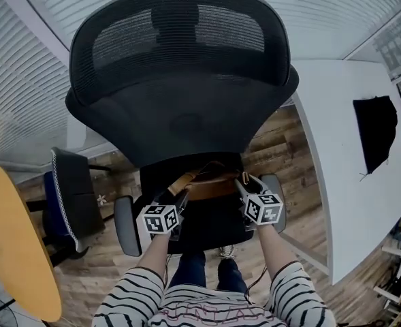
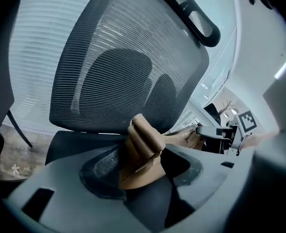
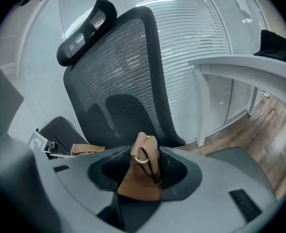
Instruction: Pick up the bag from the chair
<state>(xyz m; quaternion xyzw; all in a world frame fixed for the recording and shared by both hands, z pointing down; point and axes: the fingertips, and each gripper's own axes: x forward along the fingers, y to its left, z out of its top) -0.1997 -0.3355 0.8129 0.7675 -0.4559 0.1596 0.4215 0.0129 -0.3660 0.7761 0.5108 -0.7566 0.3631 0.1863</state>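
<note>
A tan leather bag (image 1: 210, 186) lies on the seat of a black mesh office chair (image 1: 180, 80). My left gripper (image 1: 180, 199) is shut on the bag's left strap (image 2: 142, 152), which bunches up between its jaws. My right gripper (image 1: 243, 182) is shut on the bag's right end (image 3: 142, 171), where a metal ring (image 3: 142, 159) shows on the strap. Each gripper view shows the other gripper's marker cube across the bag. The bag's body is mostly hidden by the grippers.
The chair's armrests (image 1: 124, 225) stand either side of the seat. A white desk (image 1: 350, 169) with a black cloth (image 1: 377, 131) runs along the right. A yellow round table (image 1: 9, 244) and another dark chair (image 1: 74, 196) stand at the left. Wood floor lies below.
</note>
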